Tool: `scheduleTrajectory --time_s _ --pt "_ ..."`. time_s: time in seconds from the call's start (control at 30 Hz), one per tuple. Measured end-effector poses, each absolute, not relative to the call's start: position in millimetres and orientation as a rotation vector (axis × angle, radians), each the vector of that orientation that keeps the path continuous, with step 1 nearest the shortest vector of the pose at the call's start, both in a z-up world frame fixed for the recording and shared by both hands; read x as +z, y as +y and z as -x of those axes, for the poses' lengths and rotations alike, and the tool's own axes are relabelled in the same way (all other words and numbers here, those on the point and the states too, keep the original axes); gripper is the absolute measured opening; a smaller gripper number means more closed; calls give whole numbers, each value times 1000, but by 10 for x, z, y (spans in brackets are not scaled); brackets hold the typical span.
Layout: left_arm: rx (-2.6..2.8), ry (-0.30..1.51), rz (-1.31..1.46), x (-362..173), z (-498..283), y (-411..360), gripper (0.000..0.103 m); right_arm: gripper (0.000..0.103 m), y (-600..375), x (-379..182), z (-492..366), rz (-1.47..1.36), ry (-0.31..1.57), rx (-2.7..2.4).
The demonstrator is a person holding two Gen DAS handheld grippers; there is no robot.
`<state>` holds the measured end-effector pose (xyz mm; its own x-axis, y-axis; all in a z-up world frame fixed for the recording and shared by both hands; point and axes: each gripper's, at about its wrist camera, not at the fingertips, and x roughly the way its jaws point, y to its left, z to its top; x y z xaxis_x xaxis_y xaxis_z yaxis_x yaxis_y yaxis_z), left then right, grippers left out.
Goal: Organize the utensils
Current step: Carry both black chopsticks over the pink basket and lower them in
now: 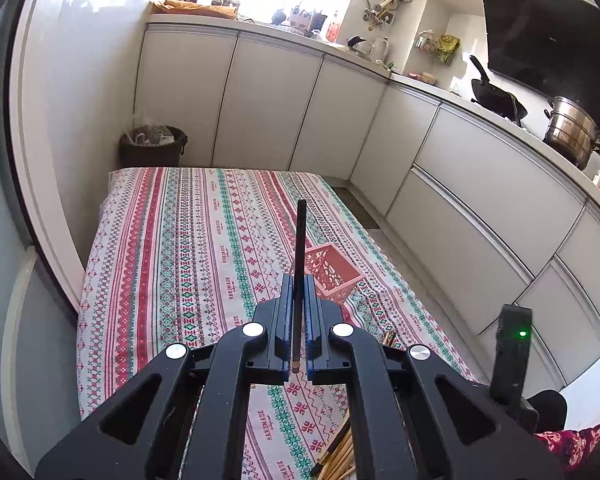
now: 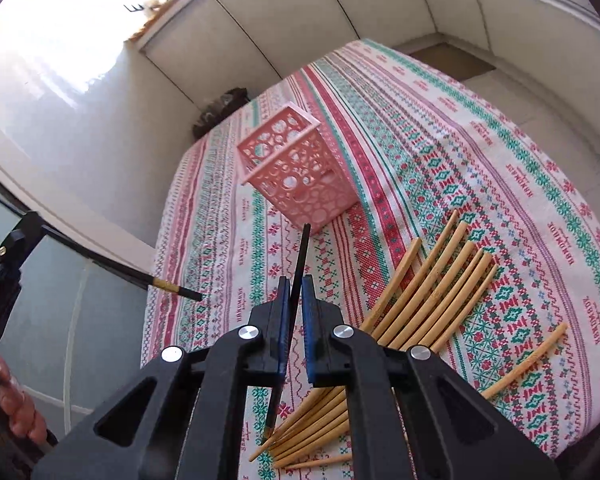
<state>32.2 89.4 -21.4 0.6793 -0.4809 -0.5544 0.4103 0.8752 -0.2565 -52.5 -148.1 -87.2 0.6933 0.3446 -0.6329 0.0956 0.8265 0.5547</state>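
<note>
Both grippers, left and right, each pinching a black chopstick, bound for the pink basket.

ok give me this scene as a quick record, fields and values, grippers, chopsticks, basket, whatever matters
left gripper: shut on a black chopstick, held above the table
right gripper: shut on a second black chopstick, tip pointing toward the basket
pink basket: upright on the cloth, nothing visible inside
bamboo chopsticks: loose fan on the cloth beside the right gripper, one lying apart
tablecloth: striped red, green and white pattern
done so far: no chopstick in the basket yet
</note>
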Motion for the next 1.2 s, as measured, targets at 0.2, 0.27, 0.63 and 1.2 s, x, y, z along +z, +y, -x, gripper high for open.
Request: scheduleTrajectory --time_s 0.2,0.27,0.63,1.2 --pt "-473 605 87 -85 -84 830 4 5 -1432 -535 865 -516 691 206" --pt "-464 601 71 -67 -31 783 4 5 -1449 -462 944 -521 679 213" --pt "-435 570 73 35 104 623 4 5 -1731 -75 1082 -546 599 205" --pt "-407 477 178 307 -535 170 4 5 -2206 765 299 -494 358 145"
